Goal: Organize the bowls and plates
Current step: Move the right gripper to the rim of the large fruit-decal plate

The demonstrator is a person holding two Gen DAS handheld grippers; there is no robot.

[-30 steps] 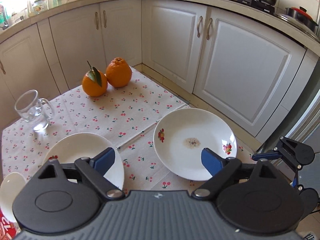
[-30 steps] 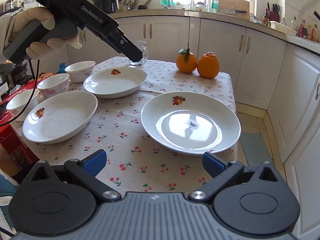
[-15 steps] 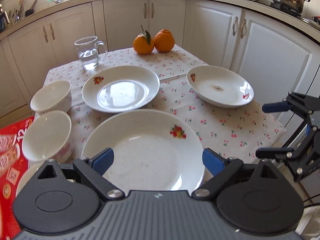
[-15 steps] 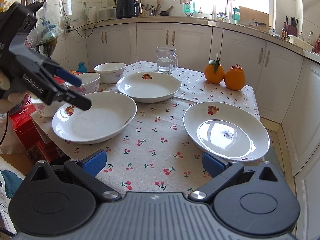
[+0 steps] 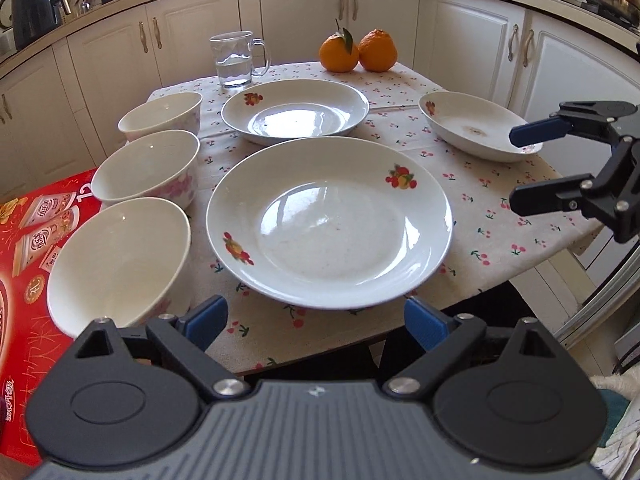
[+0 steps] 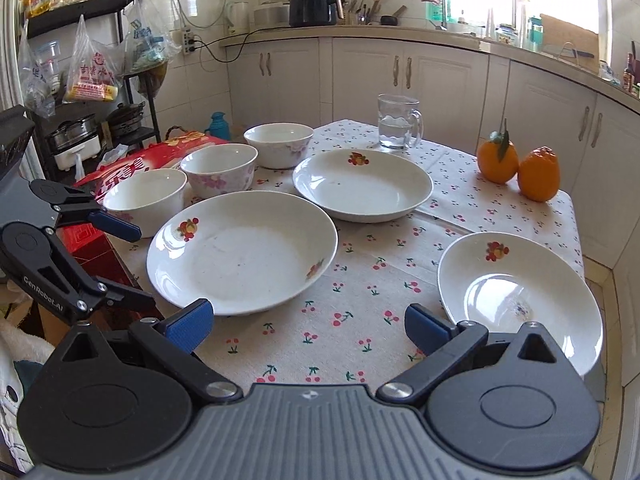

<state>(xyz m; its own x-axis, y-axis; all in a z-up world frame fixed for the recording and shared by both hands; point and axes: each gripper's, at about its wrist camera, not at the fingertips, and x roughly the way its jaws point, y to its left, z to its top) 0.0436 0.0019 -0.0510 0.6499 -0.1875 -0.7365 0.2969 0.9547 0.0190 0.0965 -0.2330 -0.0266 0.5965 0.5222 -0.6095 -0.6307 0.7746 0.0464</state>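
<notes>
Three white plates with fruit prints lie on the cherry-print tablecloth: a near plate, a far plate and a right plate. Three white bowls stand in a row at the left: near bowl, middle bowl, far bowl. My left gripper is open and empty at the table's front edge, just before the near plate. My right gripper is open and empty, near the right plate.
A glass mug of water and two oranges stand at the table's far side. A red printed box lies left of the table. White cabinets surround the table; a shelf rack stands at the left.
Both grippers have pulled back and swung left, so all plates and bowls now show. My left gripper has dropped to the table's front edge. Nothing was taken hold of.
</notes>
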